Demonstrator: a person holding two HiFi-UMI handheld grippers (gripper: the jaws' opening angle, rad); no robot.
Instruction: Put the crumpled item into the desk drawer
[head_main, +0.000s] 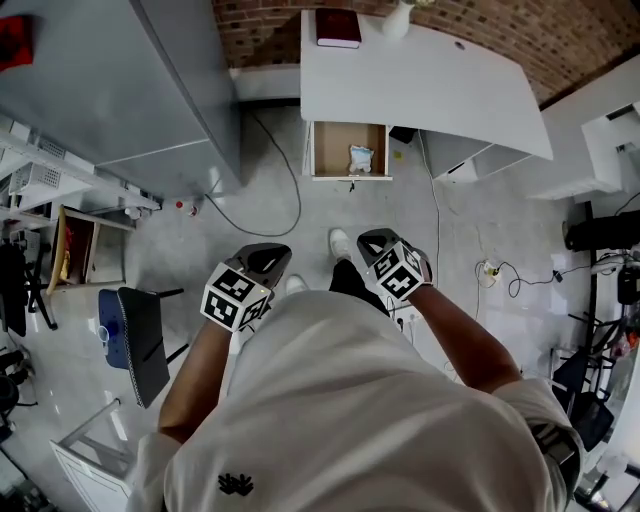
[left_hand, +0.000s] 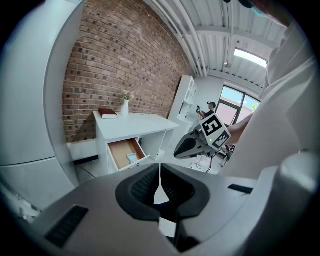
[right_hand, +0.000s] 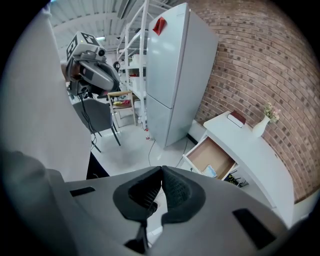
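A pale crumpled item (head_main: 360, 158) lies inside the open wooden drawer (head_main: 349, 149) of the white desk (head_main: 420, 85), at its right side. It also shows in the drawer in the left gripper view (left_hand: 131, 158) and the right gripper view (right_hand: 210, 171). Both grippers are held close to the person's chest, far from the desk. My left gripper (head_main: 268, 262) is shut with nothing between its jaws. My right gripper (head_main: 372, 243) is likewise shut and empty.
A dark red book (head_main: 338, 27) and a white vase (head_main: 397, 18) stand on the desk by the brick wall. A grey fridge (head_main: 120, 80) stands left of the desk, a black chair (head_main: 135, 340) at the left. Cables (head_main: 285, 190) trail over the floor.
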